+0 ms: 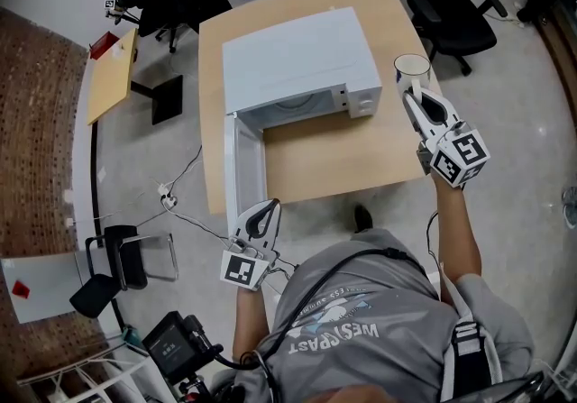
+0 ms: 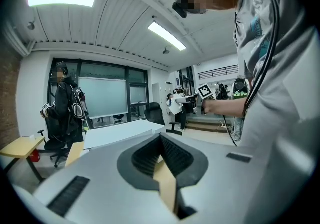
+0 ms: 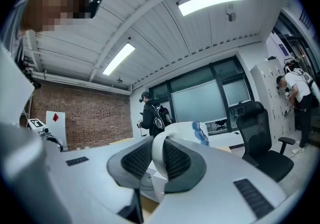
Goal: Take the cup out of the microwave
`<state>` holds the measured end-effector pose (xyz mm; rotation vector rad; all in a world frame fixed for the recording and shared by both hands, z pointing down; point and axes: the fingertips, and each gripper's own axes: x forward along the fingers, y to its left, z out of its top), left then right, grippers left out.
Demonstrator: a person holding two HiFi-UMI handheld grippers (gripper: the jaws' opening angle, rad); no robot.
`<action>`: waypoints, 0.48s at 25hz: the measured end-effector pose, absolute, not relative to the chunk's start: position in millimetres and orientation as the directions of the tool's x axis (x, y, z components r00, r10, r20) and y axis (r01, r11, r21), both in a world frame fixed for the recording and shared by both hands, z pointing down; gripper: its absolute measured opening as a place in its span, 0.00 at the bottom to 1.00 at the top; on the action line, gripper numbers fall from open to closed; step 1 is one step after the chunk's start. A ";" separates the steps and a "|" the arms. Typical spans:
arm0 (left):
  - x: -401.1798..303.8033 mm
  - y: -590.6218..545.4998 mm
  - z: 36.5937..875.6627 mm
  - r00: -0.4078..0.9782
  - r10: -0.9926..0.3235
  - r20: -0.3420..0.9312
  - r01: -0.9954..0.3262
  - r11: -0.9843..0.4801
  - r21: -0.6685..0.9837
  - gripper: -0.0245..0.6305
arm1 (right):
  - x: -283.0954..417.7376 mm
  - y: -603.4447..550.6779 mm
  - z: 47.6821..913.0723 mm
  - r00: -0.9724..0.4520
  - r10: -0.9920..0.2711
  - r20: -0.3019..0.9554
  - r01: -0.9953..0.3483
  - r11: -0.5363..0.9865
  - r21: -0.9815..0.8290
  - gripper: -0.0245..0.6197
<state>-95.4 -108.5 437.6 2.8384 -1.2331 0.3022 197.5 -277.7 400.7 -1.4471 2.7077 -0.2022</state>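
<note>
The white microwave [image 1: 297, 63] stands on the wooden table [image 1: 352, 153], its door [image 1: 243, 167] swung open towards me. To the microwave's right, over the table's right edge, a white cup [image 1: 412, 68] with blue print [image 3: 201, 133] is held up. My right gripper [image 1: 410, 95] is shut on it; the cup's white wall sits between the pads [image 3: 176, 160]. My left gripper [image 1: 268, 206] hovers at the near end of the open door, jaws meeting at the tips with nothing held [image 2: 160, 137]. The microwave's inside is mostly hidden.
A black office chair [image 1: 451, 0] stands past the table's far right corner. A small wooden table [image 1: 113, 72] and a black stand [image 1: 167, 99] are at the left, cables [image 1: 176, 203] and a folding chair [image 1: 126, 257] on the floor. People stand in the background.
</note>
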 end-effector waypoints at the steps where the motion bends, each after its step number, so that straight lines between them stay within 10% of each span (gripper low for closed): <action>1: -95.0 -110.2 437.2 0.664 -0.724 0.185 -0.731 -0.681 -0.041 0.10 | 198.6 -280.3 402.6 -0.555 -0.832 0.008 -0.823 0.548 -0.148 0.14; 12: -82.2 -123.7 442.1 0.664 -0.722 0.195 -0.732 -0.681 -0.026 0.10 | 209.2 -300.9 419.6 -0.554 -0.832 0.024 -0.824 0.544 -0.158 0.14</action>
